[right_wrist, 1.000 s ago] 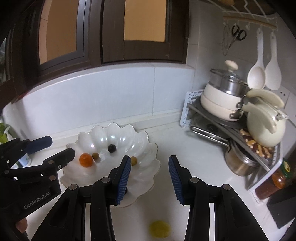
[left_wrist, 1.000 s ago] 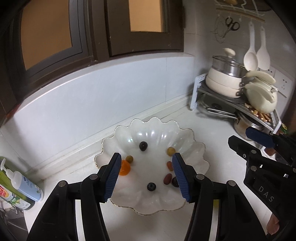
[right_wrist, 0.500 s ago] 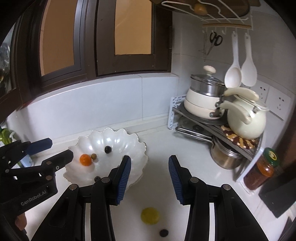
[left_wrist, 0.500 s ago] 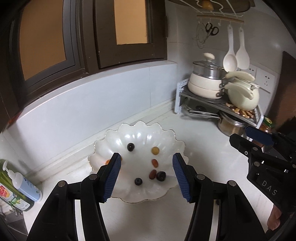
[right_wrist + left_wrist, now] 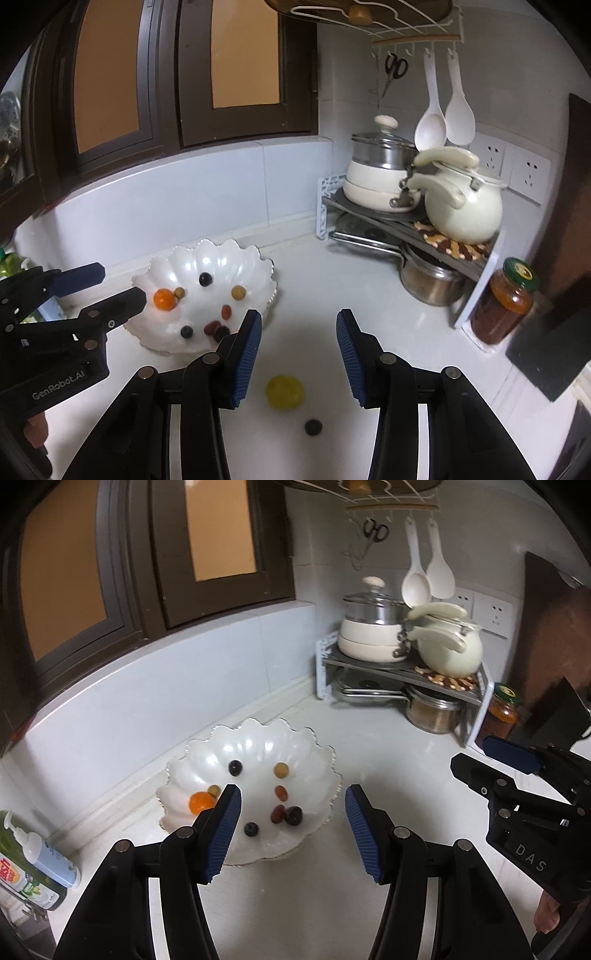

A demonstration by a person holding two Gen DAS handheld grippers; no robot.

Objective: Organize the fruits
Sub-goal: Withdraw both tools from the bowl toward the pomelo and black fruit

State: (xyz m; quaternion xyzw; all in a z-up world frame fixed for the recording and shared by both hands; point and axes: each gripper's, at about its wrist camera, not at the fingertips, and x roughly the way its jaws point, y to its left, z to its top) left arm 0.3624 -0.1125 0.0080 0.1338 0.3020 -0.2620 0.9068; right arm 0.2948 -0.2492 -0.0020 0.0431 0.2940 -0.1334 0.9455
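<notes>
Two grippers are up over a white tabletop (image 5: 306,295), both spread wide with nothing between the blue pads. Starting at the far left, a green soap bottle (image 5: 26,871) lies against the wall edge. Next comes the left gripper (image 5: 291,830), hanging over the near rim of the scalloped white bowl (image 5: 303,746); in the right wrist view it's the black thing poking in from the left side (image 5: 98,290).

The bowl holds most of the fruit: an orange one (image 5: 164,299) on the left with a small olive-colored one (image 5: 179,292) touching it, a dark grape (image 5: 205,279) toward the back, a yellowish-brown one (image 5: 238,292) on the right, a reddish one (image 5: 226,311) near the middle, plus a blueberry (image 5: 186,331) and a little dark-red cluster (image 5: 216,328) along the front.

Moving right, the right gripper (image 5: 298,354) hovers above bare tabletop just off the bowl's right side. Below it, between its fingers, a yellow fruit (image 5: 285,392) sits on the tabletop, and a small dark berry (image 5: 313,427) is just beside it, nearer the camera. Both are outside the bowl and neither is touched.

Far right is a corner rack (image 5: 476,291) with a lidded pot (image 5: 380,173) and cream kettle (image 5: 463,206) on top, a steel pot (image 5: 430,280) underneath, and a jar of red sauce (image 5: 504,301) next to it. Two white spoons (image 5: 443,118) and scissors (image 5: 395,66) hang on the wall above.
</notes>
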